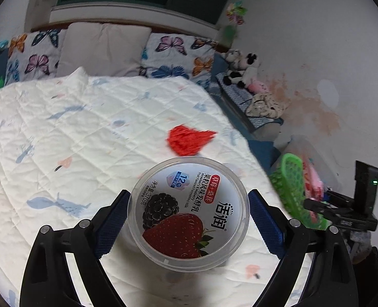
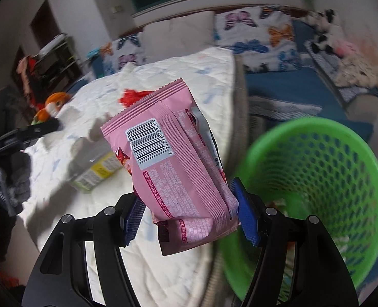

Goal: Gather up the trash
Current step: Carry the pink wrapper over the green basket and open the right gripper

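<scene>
Yogurt tub (image 1: 189, 215) clamped in left gripper (image 1: 188, 223), pink wrapper (image 2: 173, 163) in right gripper (image 2: 189, 220)

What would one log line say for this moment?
left gripper: grips yogurt tub | right gripper: grips pink wrapper | green basket: beside bed

The left gripper (image 1: 188, 223) was built of matte black plastic arms, each a hollow, wedge-shaped frame with long cut-out slots, joined by round silver pivot pins near the finger bases. Its fingers (image 1: 113, 223) carried dark blue pads with a fine ribbed, serrated texture. The right gripper (image 2: 190, 221) had the same make: black slotted arms, silver pins and blue ribbed pads. Seen from the right wrist, the person's left hand (image 2: 11, 179) wore a grey knitted glove, with a dark sleeve below it.
</scene>
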### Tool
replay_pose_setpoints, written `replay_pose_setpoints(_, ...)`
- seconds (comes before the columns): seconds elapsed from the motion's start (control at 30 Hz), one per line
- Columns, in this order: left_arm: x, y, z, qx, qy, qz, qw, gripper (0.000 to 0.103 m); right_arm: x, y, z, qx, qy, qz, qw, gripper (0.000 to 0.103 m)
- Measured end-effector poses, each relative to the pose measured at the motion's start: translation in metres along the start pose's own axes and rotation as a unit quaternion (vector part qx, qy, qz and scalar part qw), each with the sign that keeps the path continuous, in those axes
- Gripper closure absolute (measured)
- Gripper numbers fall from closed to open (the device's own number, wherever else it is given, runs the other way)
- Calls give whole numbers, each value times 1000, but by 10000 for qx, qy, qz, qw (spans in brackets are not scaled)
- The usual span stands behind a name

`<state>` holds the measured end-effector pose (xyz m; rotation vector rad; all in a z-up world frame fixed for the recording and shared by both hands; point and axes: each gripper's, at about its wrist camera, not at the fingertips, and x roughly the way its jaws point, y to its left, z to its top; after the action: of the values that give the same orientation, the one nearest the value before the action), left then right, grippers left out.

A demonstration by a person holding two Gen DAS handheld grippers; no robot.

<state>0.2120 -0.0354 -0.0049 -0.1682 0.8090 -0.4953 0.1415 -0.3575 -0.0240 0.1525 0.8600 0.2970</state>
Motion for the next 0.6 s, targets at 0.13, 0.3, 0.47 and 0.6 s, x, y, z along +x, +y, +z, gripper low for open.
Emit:
replay_pose_setpoints(0.13, -3, -25, 2, 170, -50, -159, 9997, 15, -8, -18, -9, 275, -13, -224, 9994, 37)
replay_pose_setpoints(0.3, 2, -54, 5, 338, -18, -345, 9988, 15, -14, -43, -19, 667, -29, -424, 9969, 36)
replay_pose_setpoints(0.47, 11, -83, 6, 518, 51, -518, 9973, 15, -19, -71, -31, 1077, 1, -531, 9928, 31)
replay_pose_setpoints(0.6, 20, -105, 7, 671, 126, -641, 9956, 15, -24, -84, -38, 1285, -37, -589, 9900, 21)
